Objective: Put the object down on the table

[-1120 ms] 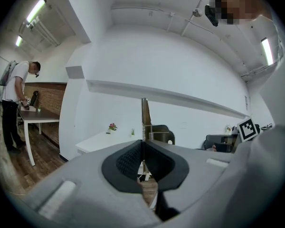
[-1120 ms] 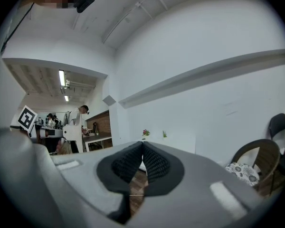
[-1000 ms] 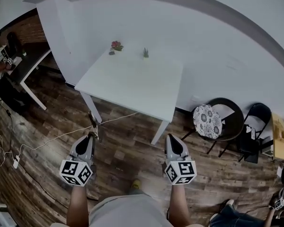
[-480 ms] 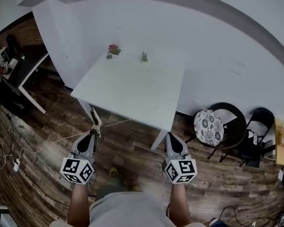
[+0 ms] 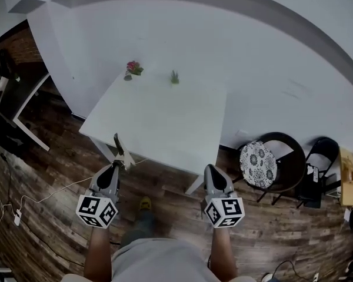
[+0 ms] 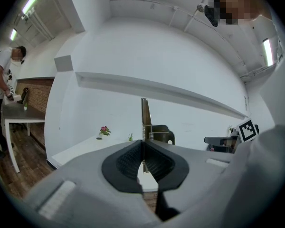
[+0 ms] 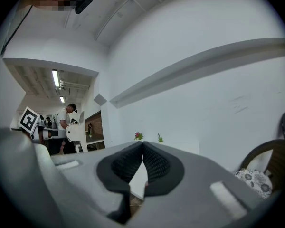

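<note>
Head view: left gripper (image 5: 115, 164) has its jaws pressed onto a pale wooden clothespin with a metal spring (image 5: 122, 150). The clothespin juts forward and up out of the tips. It is carried in the air and overlaps the near edge of the white square table (image 5: 159, 119), not lying on the top. Right gripper (image 5: 210, 170) is level beside the left one, over the dark wood-plank floor (image 5: 53, 157), just short of the table's near corner leg. A small pink-flowered plant (image 5: 131, 69) and a small green plant (image 5: 175, 76) stand at the far edge of the table, against the white wall. A black round chair with a patterned cushion (image 5: 257, 156) and a black folding chair (image 5: 317, 160) stand to the right. A white cable (image 5: 59, 187) trails across the floor at left.

Left gripper view: the black ribbed pads (image 6: 128, 160) meet on the foot of the clothespin (image 6: 145, 114), which stands upright between them with its spring coil just above the tips. The table (image 6: 85, 148) lies ahead and lower, with the pink plant (image 6: 104, 130) on it. A person (image 6: 0, 94) stands at a desk far left.

Right gripper view: the jaws are pressed together tip to tip (image 7: 142, 144) with nothing between them. The table's near end (image 7: 137, 179) shows through the gap under the tips. Both plants (image 7: 139, 136) (image 7: 160, 137) are visible beyond.
</note>
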